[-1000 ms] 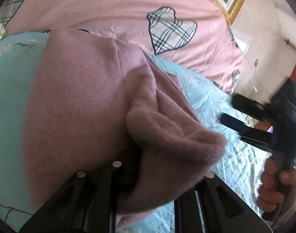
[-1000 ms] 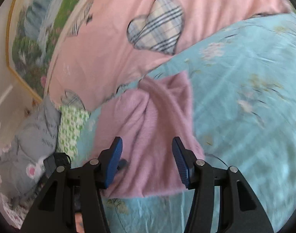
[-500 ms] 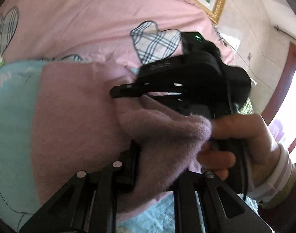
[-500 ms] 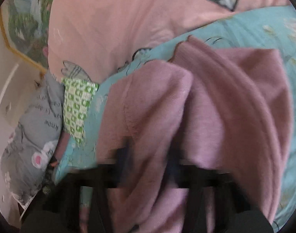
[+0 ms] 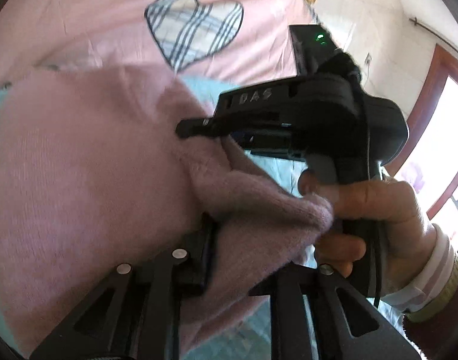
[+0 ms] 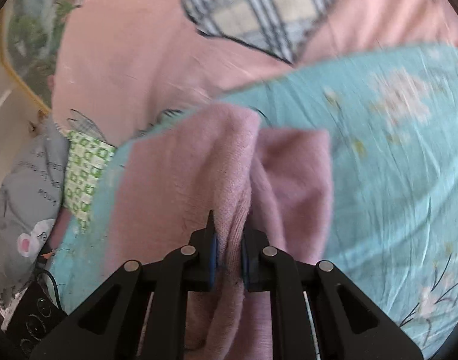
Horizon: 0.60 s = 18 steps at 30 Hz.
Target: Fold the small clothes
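While both grippers clench pink knit (image 6: 181, 186) | R gripper (image 5: 199, 129) blocks L view | teal sheet (image 6: 393, 165) under

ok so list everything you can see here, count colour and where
fuzzy mauve knit garment: one, mauve, bunched on the teal sheet, pinched by both claws
teal floral bedsheet: one, teal, under the garment
pink quilt with plaid hearts: one, pink, behind the sheet
grey mouse-print cloth: one, grey, far left
green-patterned white cloth: one, beside the grey cloth
gold-framed picture: one, upper left
right hand: one, holding the right claw's handle
left claw: shut on garment
right claw: shut on garment
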{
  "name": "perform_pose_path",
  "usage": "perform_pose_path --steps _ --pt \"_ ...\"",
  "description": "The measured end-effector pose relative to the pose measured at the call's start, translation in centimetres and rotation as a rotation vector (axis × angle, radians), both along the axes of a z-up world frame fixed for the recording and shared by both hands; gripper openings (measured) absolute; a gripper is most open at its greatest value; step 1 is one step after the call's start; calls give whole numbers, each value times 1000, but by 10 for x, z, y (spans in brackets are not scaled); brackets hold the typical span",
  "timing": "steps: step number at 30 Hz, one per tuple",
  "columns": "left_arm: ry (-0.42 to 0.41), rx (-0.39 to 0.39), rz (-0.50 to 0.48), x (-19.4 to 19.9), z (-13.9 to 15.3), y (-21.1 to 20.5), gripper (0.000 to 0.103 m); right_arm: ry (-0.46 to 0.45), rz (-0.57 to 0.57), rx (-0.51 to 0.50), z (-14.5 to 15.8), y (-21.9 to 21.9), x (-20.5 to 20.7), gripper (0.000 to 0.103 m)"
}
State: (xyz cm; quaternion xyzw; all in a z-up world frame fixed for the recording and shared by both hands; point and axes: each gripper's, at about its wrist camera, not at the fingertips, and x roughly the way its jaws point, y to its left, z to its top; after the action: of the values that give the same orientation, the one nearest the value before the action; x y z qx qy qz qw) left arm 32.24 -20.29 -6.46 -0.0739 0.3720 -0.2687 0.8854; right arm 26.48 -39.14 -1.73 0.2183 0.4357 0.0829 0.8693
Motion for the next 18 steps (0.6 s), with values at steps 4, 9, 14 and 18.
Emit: perform_pose_path --steps 4,9,14,18 --pt "37 -50 -28 -2 5 14 33 -42 -30 10 -1 -6 -13 16" --pt "88 -120 -29 -23 16 31 40 -53 -51 -15 6 -3 -24 14" --pt "90 -151 18 -61 30 64 51 -57 -85 -38 10 -7 -35 13" --pt "96 -175 85 -69 41 103 67 -61 -92 -113 17 -2 -45 19"
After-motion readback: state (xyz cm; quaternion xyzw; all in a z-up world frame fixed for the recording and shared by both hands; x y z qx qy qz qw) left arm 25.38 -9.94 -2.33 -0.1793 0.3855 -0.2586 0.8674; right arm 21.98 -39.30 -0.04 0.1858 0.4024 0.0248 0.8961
